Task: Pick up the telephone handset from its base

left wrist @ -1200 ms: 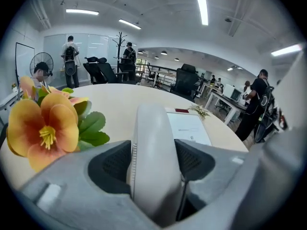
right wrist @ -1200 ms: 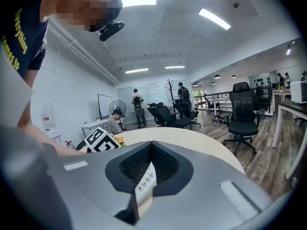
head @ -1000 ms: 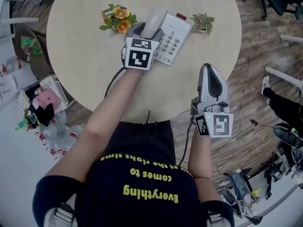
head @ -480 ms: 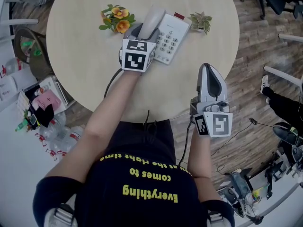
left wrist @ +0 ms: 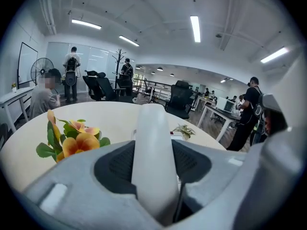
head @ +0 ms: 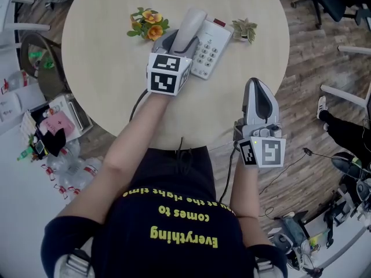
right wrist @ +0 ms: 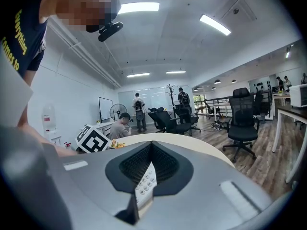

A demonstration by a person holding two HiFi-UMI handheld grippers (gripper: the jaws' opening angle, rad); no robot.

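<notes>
The white telephone handset [head: 189, 29] is tilted up above the left side of its white keypad base [head: 210, 48] at the far middle of the round table [head: 104, 57]. My left gripper [head: 177, 40] is shut on the handset's near end; in the left gripper view the handset [left wrist: 153, 162] fills the gap between the dark pads. My right gripper [head: 257, 88] hovers at the table's near right edge, jaws shut with nothing held. Through their slit the keypad [right wrist: 144, 186] shows.
Orange artificial flowers [head: 148, 25] lie left of the phone, and a small potted plant [head: 246, 29] stands to its right. A dark cable [head: 138, 100] runs off the table's near edge. Clutter lies on the floor at left [head: 52, 126]. Office chairs and people stand far behind.
My left gripper has closed on the handset and risen, lifting its near end off the base. The right gripper has stayed still.
</notes>
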